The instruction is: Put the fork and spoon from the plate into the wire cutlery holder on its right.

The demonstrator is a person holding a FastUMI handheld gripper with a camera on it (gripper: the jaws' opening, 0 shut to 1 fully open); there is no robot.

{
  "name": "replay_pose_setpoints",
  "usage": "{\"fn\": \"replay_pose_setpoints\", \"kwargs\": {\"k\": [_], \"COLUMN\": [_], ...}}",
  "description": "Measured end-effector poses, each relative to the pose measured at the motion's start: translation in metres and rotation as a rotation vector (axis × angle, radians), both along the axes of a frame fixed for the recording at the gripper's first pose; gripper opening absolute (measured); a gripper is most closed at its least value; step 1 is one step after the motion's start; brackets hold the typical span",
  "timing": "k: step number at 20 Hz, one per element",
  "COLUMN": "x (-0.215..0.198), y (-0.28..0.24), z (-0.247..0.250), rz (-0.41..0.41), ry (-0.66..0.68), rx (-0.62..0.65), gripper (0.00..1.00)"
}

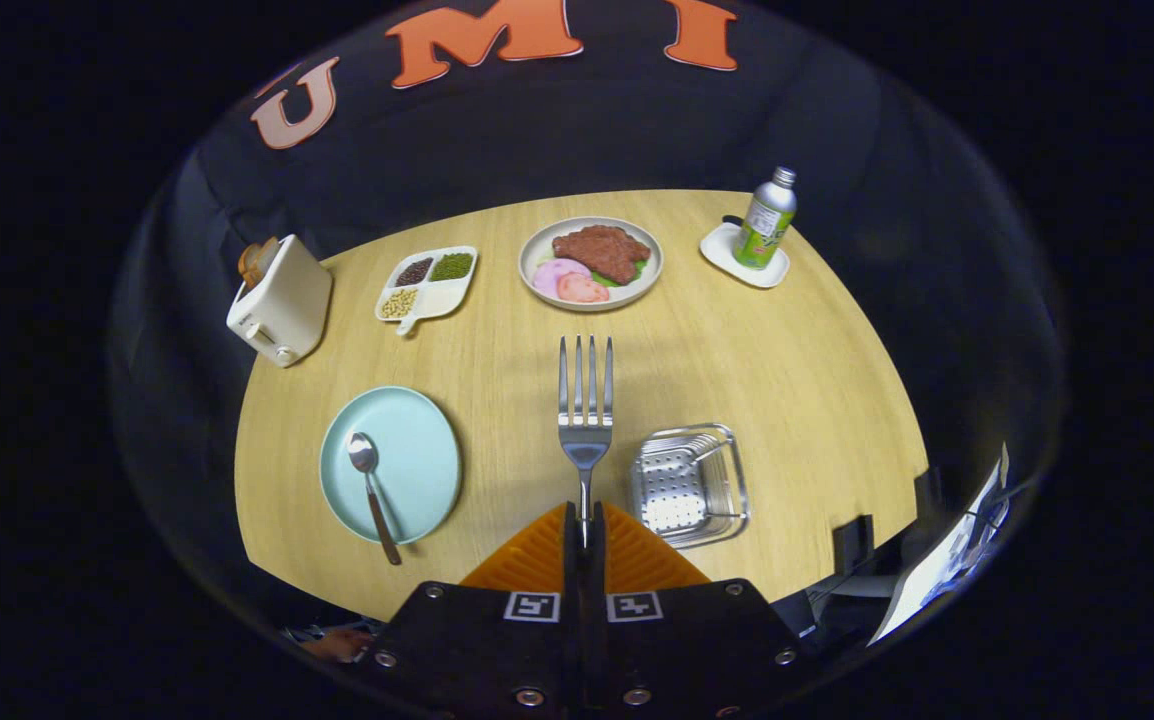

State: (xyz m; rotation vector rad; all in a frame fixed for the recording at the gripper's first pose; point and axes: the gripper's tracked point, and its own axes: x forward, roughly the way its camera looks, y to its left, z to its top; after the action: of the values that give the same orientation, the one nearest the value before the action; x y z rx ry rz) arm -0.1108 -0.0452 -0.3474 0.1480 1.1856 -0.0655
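Observation:
My gripper is shut on the handle of a metal fork, which sticks straight out ahead of the fingers above the table, tines pointing away. Down to the left lies a light blue plate with a spoon resting on it, bowl toward the far side and handle hanging over the near rim. The metal cutlery holder sits on the table just right of the fork and fingers, and I can see into its perforated bottom.
On the round wooden table, beyond the fork, stands a plate of food. A divided tray of beans and a toaster are at the far left. A bottle on a white coaster is at the far right.

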Motion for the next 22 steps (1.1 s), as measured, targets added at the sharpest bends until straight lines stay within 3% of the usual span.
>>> {"fn": "replay_pose_setpoints", "kwargs": {"k": [4, 15, 22], "x": [-0.023, -0.040, -0.003], "y": [-0.039, -0.053, -0.059], "z": [-0.006, -0.032, -0.001], "rz": [-0.013, 0.060, 0.038], "ry": [0.031, 0.119, -0.032], "rx": [-0.019, -0.032, -0.013], "gripper": [0.03, 0.07, 0.14]}}
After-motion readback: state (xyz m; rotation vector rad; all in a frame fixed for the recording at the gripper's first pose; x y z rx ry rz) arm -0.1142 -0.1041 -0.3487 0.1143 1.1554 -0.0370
